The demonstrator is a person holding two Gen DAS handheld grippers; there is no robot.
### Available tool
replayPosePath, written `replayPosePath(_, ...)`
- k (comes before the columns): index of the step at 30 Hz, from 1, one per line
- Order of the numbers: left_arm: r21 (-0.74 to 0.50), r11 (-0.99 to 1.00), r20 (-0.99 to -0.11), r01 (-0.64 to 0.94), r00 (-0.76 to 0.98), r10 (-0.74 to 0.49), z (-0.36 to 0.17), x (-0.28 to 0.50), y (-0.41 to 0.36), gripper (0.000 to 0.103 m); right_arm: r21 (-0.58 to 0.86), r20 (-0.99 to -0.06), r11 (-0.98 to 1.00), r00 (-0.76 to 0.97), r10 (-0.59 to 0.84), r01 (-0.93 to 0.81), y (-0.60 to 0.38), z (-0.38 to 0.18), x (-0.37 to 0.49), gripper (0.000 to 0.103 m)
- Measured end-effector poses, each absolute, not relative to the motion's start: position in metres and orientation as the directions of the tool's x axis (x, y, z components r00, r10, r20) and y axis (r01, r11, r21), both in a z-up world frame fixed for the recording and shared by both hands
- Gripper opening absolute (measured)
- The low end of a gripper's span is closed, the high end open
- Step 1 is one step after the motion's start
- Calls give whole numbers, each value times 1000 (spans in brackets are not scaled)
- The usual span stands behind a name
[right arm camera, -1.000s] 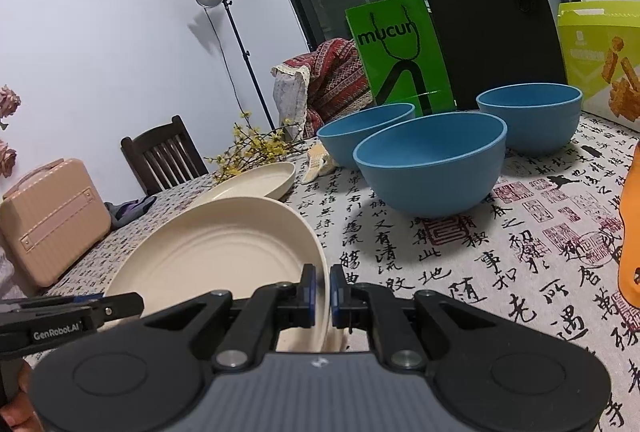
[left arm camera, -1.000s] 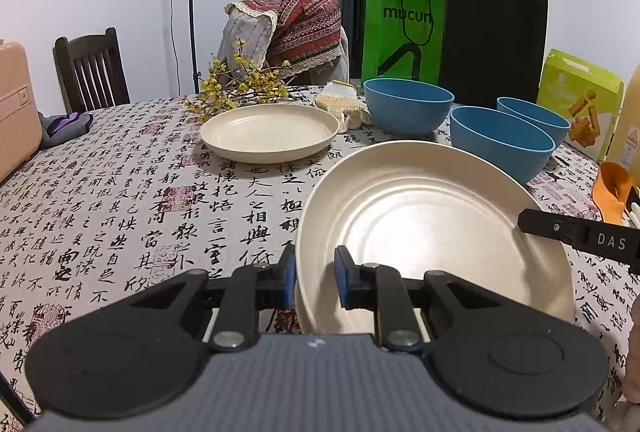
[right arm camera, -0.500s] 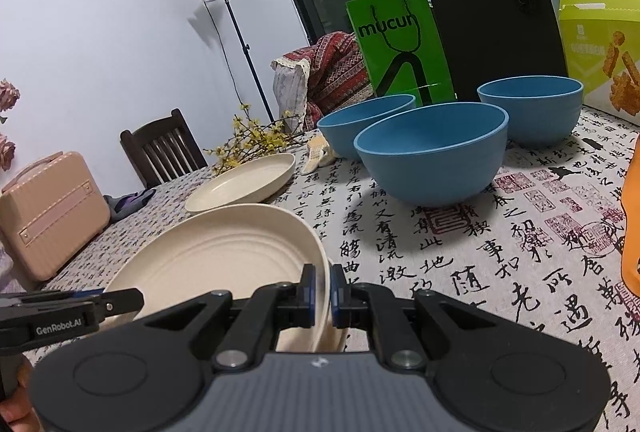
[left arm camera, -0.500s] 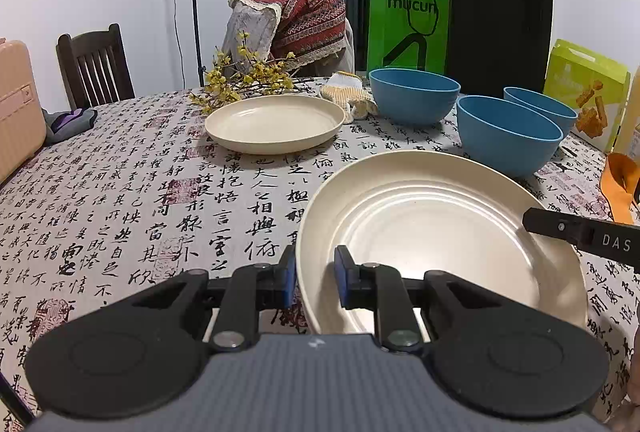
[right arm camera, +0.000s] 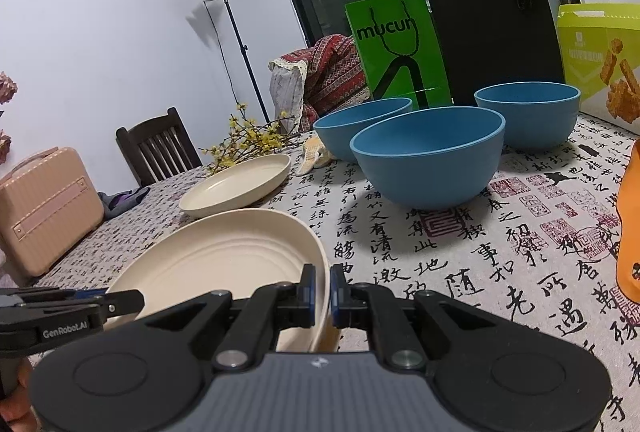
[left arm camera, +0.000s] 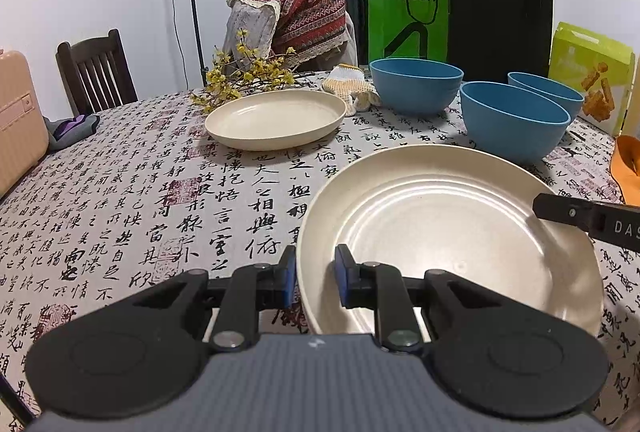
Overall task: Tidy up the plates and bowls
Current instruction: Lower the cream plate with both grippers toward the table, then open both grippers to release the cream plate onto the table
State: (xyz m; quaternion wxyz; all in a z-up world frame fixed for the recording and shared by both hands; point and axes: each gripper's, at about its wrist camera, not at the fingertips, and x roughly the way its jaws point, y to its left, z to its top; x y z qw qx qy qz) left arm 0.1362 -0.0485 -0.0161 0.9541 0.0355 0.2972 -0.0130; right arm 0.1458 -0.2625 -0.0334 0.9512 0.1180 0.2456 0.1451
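A large cream plate lies low over the calligraphy tablecloth, held from both sides. My left gripper is shut on its near-left rim, one pad outside and one inside. My right gripper is shut on the opposite rim; one of its fingers reaches in from the right. The left gripper also shows at the plate's far side. Whether the plate touches the cloth I cannot tell. A second cream plate sits farther back. Three blue bowls stand behind.
A green bag, a black bag and a yellow-green box line the table's back edge. Yellow flower twigs and a knitted cloth lie near the far plate. An orange item is at the right, a pink case at the left.
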Motion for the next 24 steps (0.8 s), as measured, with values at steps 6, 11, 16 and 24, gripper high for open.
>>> replayPosePath(6, 67, 997, -571, 48, 821, -1, -18, 138, -50, 20, 291, -434, 932, 839, 328, -215, -263, -33, 147, 8)
replayPosePath(11, 76, 996, -568, 48, 823, 3, -19, 138, -51, 20, 280, -435, 935, 840, 324, -216, -262, -33, 147, 10)
replayPosePath(16, 75, 995, -555, 60, 832, -9, -17, 135, -53, 20, 276, -435, 936, 840, 323, -217, -262, -34, 148, 10)
replayPosePath(24, 53, 997, -547, 50, 837, -13, -14, 133, -49, 28, 285, -440, 932, 834, 334, -223, -264, -33, 147, 17)
